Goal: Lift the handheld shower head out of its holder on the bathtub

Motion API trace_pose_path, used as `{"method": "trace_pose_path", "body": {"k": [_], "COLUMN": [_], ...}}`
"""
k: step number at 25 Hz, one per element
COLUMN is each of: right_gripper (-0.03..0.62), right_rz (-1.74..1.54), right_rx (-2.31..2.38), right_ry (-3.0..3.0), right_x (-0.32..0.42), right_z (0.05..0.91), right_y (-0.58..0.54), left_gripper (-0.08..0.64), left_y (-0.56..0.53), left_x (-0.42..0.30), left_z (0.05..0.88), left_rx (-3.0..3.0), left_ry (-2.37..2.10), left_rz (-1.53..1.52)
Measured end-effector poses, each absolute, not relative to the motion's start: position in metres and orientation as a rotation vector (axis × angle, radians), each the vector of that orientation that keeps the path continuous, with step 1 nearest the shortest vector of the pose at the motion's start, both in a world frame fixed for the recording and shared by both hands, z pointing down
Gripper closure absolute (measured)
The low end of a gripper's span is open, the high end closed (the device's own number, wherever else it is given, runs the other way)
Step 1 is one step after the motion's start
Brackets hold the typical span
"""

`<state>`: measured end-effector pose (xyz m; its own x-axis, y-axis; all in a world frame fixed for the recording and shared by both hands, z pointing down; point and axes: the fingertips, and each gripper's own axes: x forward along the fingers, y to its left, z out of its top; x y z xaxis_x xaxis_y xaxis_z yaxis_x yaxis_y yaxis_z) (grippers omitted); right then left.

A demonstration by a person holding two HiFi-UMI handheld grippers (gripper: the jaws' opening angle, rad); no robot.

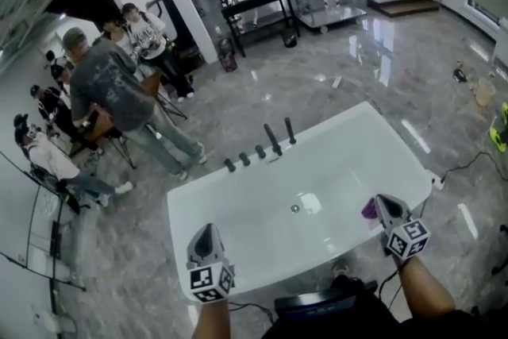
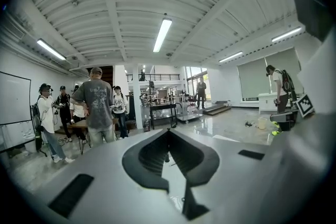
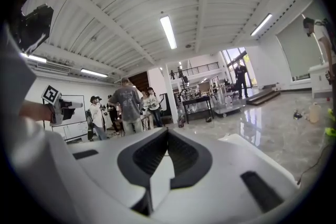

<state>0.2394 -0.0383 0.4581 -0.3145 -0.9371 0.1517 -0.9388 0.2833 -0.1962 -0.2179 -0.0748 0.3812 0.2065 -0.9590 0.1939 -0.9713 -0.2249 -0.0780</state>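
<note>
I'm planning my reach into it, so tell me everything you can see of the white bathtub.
The bathtub is white and glossy, like acrylic or enamel, a rectangular basin with rounded corners and a broad flat rim. It stands on the polished grey floor, skewed in the head view. A round drain sits mid-bottom. Five black fittings stand in a row on its far rim. A small purple item shows inside at the right. No water shows.
</note>
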Motion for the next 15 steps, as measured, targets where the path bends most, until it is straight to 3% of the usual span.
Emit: {"method": "trace_pose_path", "body": {"k": [15], "right_gripper": [0.588], "right_rz": [0.374], "right_rx": [1.602], "right_ry": [-2.618], "right_x": [0.273], "right_z": [0.471], "right_y": [-0.175], "left_gripper": [0.551], "left_y": [-0.148], "left_x": [-0.167], "left_z": [0.388], "left_rx": [2.277], "left_ry": [-2.039], "left_rz": [0.328]}}
